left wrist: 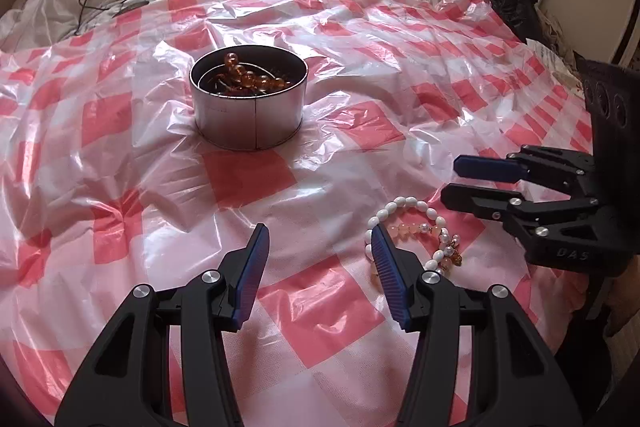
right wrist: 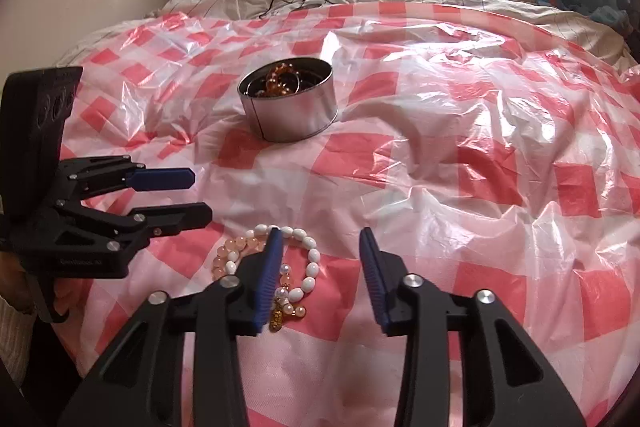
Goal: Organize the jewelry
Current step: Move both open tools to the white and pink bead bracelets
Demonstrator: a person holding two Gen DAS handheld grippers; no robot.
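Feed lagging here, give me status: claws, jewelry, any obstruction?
Both claws open, empty: left claw, right claw. White bead bracelet and pink bracelet loose on checkered sheet; amber beads in tin. Nothing in the way.

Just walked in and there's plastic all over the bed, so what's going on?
A person is sorting jewelry with a handheld gripper in each hand. Amber beads already lie in the round tin. A white bead bracelet and a pink one lie on the checked sheet. The left gripper and right gripper hover there, jaws open, holding nothing.
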